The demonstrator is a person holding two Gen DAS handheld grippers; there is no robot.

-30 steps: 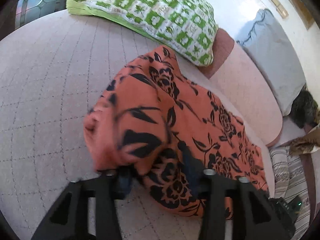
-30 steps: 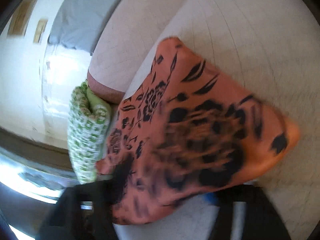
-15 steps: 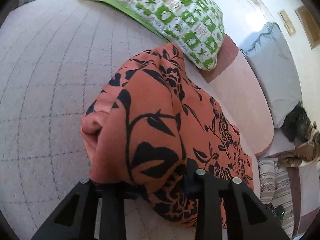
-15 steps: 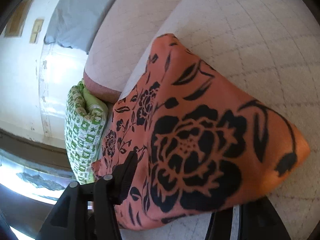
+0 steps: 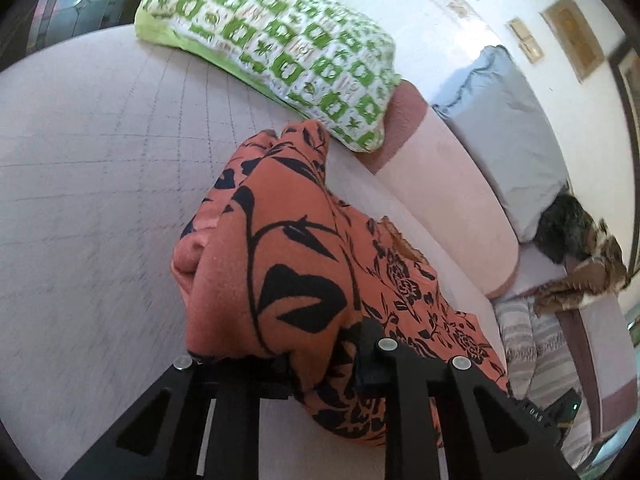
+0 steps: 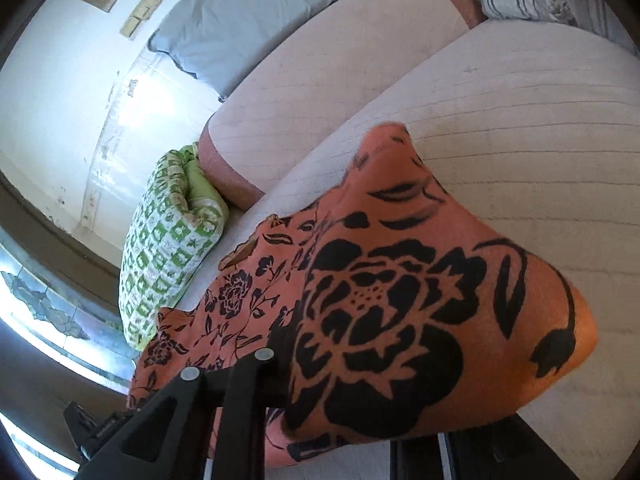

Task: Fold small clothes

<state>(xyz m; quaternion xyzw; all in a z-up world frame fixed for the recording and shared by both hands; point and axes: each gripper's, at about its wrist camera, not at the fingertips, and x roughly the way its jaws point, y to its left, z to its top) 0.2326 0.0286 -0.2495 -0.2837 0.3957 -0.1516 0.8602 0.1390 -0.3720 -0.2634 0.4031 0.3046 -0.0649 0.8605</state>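
Now the left hand-held gripper [image 5: 320, 364] is clamped on a bunched edge of the orange floral garment [image 5: 304, 280], its jaws having just closed on the cloth. The right hand-held gripper [image 6: 352, 392] likewise pinches the garment's other edge after closing. The cloth hangs above the pale quilted sofa seat [image 5: 100, 200], with a green patterned pillow [image 5: 288, 48] at twelve o'clock.
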